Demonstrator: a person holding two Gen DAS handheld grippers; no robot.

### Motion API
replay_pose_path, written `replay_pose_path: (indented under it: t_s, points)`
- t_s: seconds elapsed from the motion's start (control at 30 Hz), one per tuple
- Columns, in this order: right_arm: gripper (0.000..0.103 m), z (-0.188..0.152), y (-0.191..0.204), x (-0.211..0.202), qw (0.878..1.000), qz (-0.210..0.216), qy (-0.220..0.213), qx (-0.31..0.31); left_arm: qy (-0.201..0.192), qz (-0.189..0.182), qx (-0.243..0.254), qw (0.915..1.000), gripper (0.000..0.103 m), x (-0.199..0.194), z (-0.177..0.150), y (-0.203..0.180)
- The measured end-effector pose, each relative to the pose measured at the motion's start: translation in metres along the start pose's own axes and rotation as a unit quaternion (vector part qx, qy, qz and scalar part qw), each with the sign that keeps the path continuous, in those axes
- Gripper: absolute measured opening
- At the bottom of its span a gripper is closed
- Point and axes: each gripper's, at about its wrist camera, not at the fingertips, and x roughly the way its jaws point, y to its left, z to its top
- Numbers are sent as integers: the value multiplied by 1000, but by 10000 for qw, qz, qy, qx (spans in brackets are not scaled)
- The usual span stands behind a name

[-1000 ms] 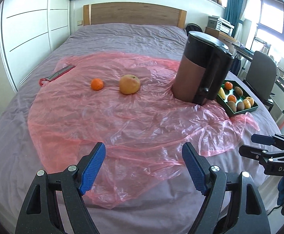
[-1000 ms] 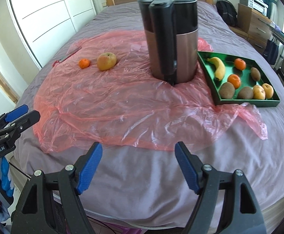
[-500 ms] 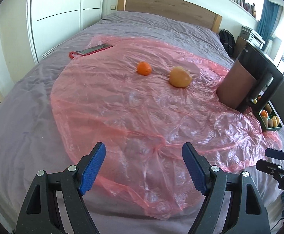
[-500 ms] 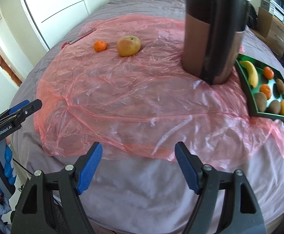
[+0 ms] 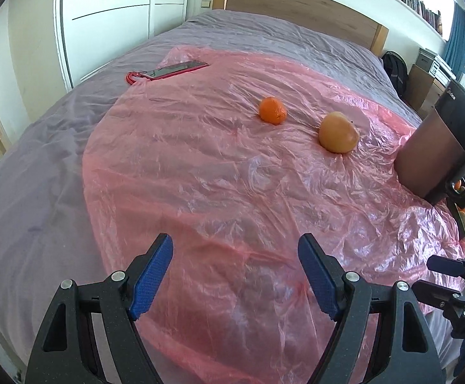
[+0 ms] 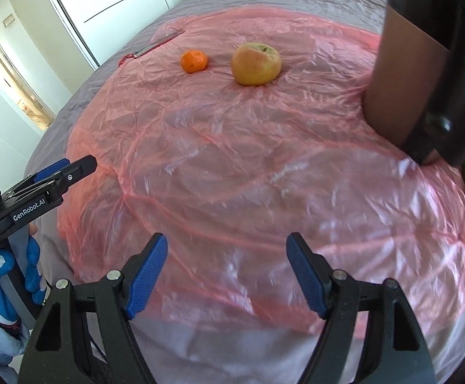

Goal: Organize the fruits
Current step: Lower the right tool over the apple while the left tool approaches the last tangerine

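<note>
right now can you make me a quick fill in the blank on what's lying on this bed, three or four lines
1. The mandarin and the apple lie on a sheet of ____ plastic.
2. Of the two loose fruits, the ____ lies nearer the tall dark jug.
3. Both the left gripper and the right gripper are ____, holding nothing.
4. The phone lies at the sheet's far edge and has a ____ case.

Missing words: pink; apple; open; red
</note>
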Motion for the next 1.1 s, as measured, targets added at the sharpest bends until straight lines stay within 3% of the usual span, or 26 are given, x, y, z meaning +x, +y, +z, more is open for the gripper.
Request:
replay_pose_path:
  t_s: [0.23,0.53,0.57,0.6,0.77,1.1]
  points:
    - [95,43,-3,28,9998,145,-135,-53,-100,-41,40,9999,76,30,45,3]
    - [95,118,-26,49,9970,132,-745,178,-142,-320,320,9989,76,84,115,-15]
    - [95,125,-29,51,9965,95,-804,197,-138,-332,336,9988,76,91,121,-17]
    - [102,134,-33,55,9960,92,-859,233,-118,-347,347,9987,76,99,126,-19]
    - [103,161,-41,75,9951,67,-964,204,-17,-354,413,9985,76,133,144,-26]
    - [103,184,-48,114,9957,97,-874,291,128,-339,655,9972,76,168,153,-37]
